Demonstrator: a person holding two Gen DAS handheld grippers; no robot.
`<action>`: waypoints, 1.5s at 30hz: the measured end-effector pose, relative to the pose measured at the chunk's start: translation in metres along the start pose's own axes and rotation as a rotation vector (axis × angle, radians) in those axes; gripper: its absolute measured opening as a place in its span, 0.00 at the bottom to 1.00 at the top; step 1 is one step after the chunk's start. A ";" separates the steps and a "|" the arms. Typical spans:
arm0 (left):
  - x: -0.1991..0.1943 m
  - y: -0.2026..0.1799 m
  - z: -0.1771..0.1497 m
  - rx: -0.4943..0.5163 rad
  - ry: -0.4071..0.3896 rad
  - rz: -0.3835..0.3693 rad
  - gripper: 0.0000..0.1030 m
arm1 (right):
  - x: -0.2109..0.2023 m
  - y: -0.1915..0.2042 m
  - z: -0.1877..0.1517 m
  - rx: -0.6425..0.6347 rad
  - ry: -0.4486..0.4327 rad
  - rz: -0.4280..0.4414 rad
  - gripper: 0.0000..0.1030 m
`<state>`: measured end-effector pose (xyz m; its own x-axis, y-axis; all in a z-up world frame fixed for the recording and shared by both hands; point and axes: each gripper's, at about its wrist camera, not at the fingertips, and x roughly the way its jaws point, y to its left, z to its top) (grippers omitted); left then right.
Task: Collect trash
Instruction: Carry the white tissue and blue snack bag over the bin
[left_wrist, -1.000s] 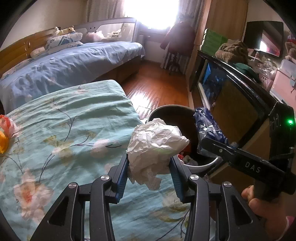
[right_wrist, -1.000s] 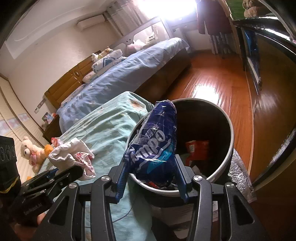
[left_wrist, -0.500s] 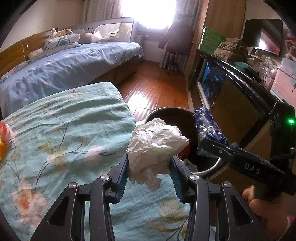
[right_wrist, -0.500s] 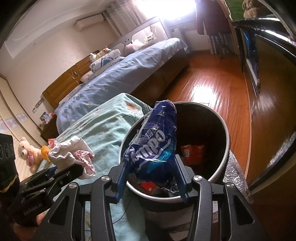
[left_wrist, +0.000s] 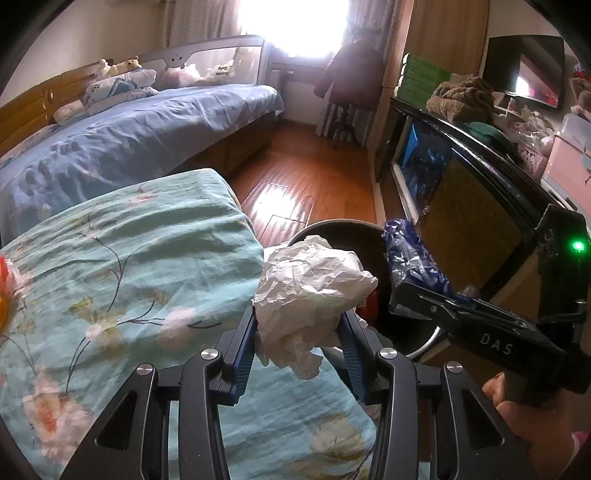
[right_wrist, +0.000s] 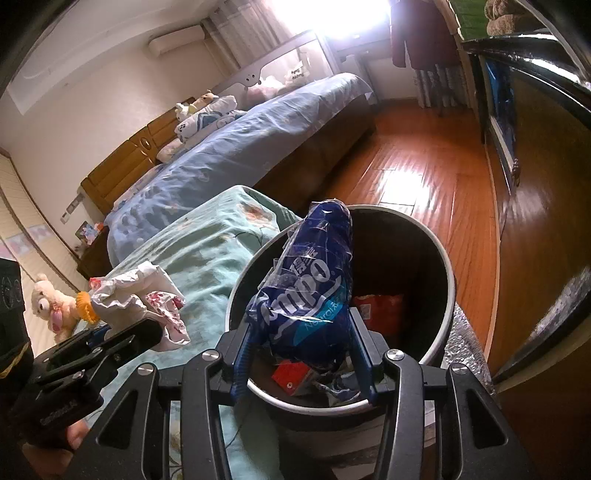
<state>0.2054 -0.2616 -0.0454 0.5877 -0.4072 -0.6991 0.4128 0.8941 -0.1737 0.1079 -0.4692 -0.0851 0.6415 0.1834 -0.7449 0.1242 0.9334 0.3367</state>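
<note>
Two loads are ready to drop: my right gripper (right_wrist: 301, 354) clamps the crinkled blue plastic tissue wrapper (right_wrist: 310, 284) over the round dark trash bin (right_wrist: 441, 258), so I'd release there, then bring my left gripper (left_wrist: 299, 354), clamped on the crumpled white paper wad (left_wrist: 314, 284), over the rim.

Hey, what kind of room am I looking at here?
A bedroom, most likely in a home: a bed with a blue duvet, stuffed toys by its wooden headboard, and a coat hanging near the window.
</note>
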 end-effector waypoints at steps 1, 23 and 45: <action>0.001 0.000 0.001 0.001 0.001 0.000 0.41 | 0.000 -0.001 0.000 0.000 0.000 -0.002 0.46; 0.029 -0.014 0.014 0.024 0.036 -0.010 0.41 | 0.010 -0.022 0.011 0.024 0.020 -0.027 0.46; 0.050 -0.024 0.026 0.047 0.067 0.004 0.42 | 0.018 -0.032 0.021 0.038 0.044 -0.033 0.46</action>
<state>0.2437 -0.3082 -0.0583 0.5419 -0.3887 -0.7451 0.4436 0.8853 -0.1392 0.1312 -0.5022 -0.0973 0.6028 0.1669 -0.7802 0.1740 0.9269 0.3327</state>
